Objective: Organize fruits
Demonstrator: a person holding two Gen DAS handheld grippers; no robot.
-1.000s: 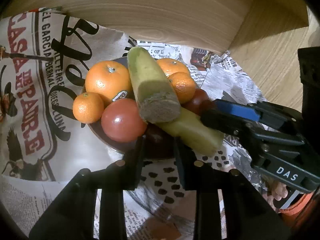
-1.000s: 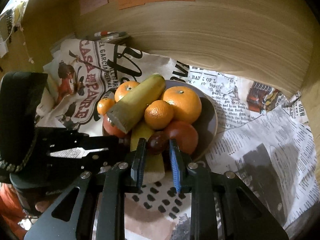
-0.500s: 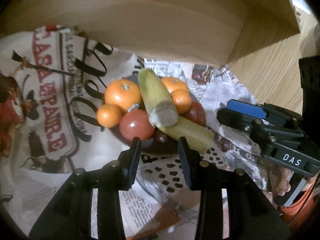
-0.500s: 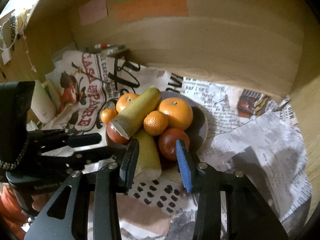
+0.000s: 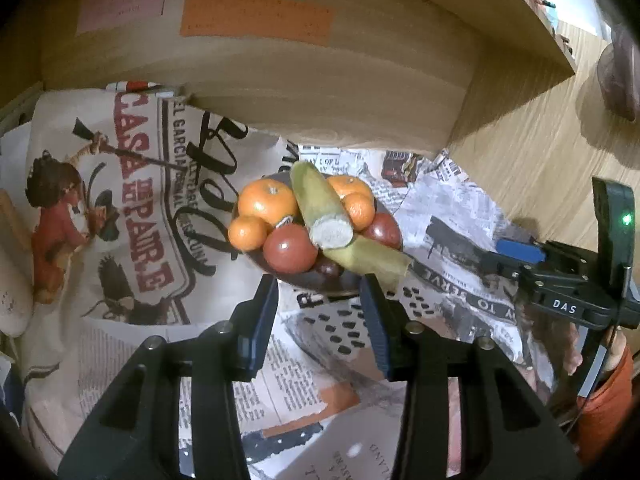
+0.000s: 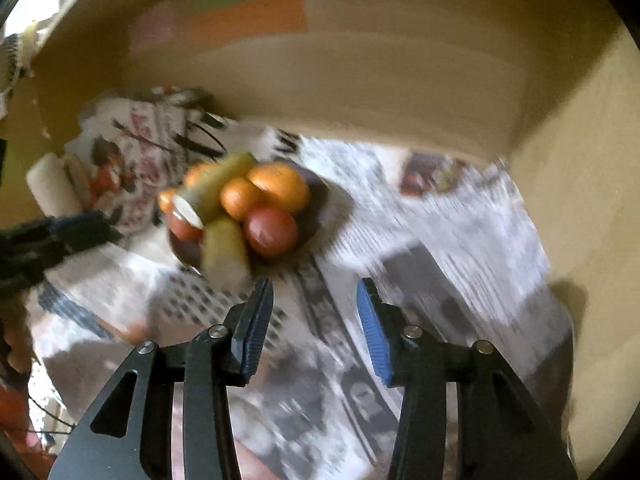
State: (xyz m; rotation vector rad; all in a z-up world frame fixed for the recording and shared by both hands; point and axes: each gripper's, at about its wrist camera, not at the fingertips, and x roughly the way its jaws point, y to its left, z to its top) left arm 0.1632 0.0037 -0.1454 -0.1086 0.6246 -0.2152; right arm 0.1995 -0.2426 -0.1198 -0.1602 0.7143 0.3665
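A dark plate [image 5: 344, 282] sits on the newspaper-covered bench [image 5: 448, 216], piled with fruit. On it lie four oranges: one large [image 5: 267, 203] and one small [image 5: 247, 233] at its left, two more [image 5: 356, 200] at its far right. Two red tomatoes [image 5: 289, 248] rest at the plate's near side, and a small dark fruit [image 5: 327, 269] sits at its front edge. Two green cut pieces [image 5: 320, 208] lie across the pile, one over the other. The left gripper [image 5: 322, 312] hangs just in front of the plate, jaws apart and empty. The right gripper [image 6: 314, 320] is nearer than the plate and to its right, jaws apart and empty; that view is blurred.
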